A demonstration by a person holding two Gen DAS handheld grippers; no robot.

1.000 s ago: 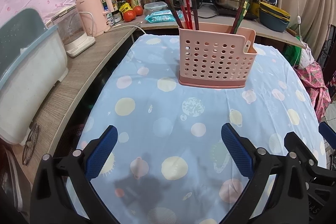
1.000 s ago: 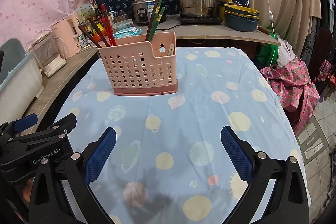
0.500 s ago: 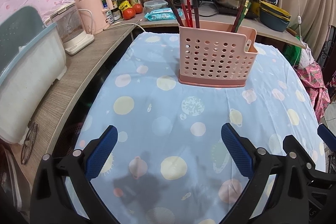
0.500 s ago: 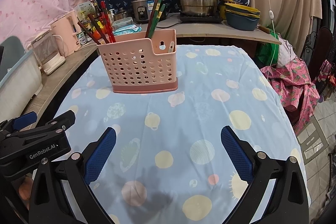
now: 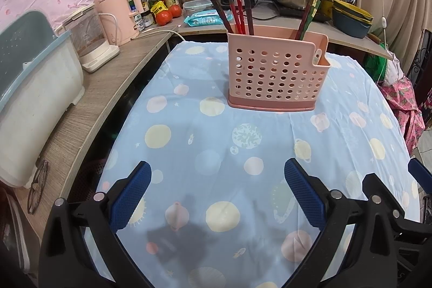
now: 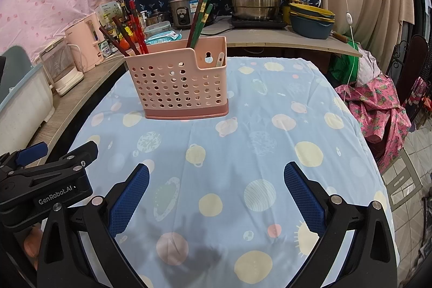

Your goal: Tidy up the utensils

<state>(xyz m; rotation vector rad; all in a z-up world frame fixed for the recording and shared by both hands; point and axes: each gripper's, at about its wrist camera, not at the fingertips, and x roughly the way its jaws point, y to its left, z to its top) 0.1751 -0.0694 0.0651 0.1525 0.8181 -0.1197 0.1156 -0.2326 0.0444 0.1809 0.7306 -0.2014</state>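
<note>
Hardly anything has shifted since a second ago: both views sit a touch nearer the pink perforated plastic utensil holder point(image 5: 276, 72), upright on the pale blue planet-print tablecloth point(image 5: 216, 142). Red chopsticks point(image 5: 237, 10) fill its left compartment, green-tipped chopsticks point(image 6: 199, 18) its middle one. Left gripper point(image 5: 217, 193) and right gripper point(image 6: 216, 193) hover with jaws spread wide, holding nothing.

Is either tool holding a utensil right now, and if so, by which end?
Nothing is held. The left tool and the right tool are both open over the tablecloth; the chopsticks stand in the pink holder.
</note>
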